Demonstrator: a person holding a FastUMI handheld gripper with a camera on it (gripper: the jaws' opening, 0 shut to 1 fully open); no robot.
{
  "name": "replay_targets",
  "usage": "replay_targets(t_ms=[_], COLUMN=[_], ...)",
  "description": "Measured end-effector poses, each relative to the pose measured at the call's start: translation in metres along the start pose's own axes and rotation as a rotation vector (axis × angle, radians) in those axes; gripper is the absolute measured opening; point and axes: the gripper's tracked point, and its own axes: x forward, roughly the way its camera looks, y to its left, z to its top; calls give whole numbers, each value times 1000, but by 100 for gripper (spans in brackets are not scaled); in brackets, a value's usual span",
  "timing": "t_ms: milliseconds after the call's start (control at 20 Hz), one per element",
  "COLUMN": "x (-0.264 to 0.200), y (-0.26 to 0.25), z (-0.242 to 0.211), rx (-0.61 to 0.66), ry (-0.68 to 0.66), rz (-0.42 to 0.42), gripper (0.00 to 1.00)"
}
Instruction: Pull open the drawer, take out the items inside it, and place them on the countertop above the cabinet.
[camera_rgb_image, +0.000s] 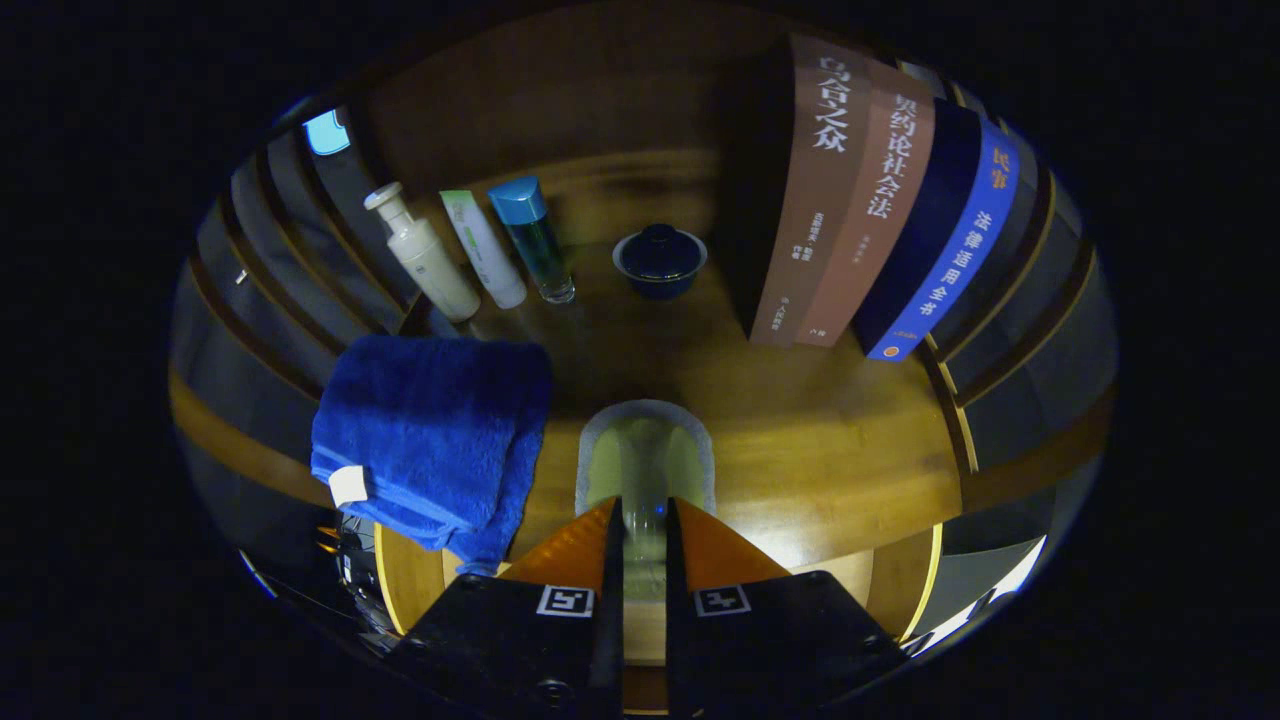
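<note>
My gripper (645, 512) is shut on a pale green sponge-like pad with a grey rim (690, 455). Both fingers press its near end, and its rounded far end sticks out just ahead of them. The pad hangs over the front part of the wooden countertop (820, 440). A folded blue towel (430, 430) lies on the countertop beside the left finger, with its near edge drooping over the front edge. The drawer is hidden from me.
Beyond the towel stand a white pump bottle (425, 255), a white tube (485, 250) and a blue-capped bottle (535, 240). A dark blue lidded cup (660, 260) sits at the back middle. Several upright books (880, 210) stand to its right. Slatted walls flank the countertop.
</note>
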Motion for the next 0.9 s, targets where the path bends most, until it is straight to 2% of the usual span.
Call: replay_targets(t_ms=[550,650,850,900], x=[22,22,17,14], y=[-3,-4,-7,-8], z=[12,13,13,14], rx=[-3,-3,-8,-10], ry=[38,27,13,8], rz=[-14,-16,-14,-12], gripper=[22,25,49,59])
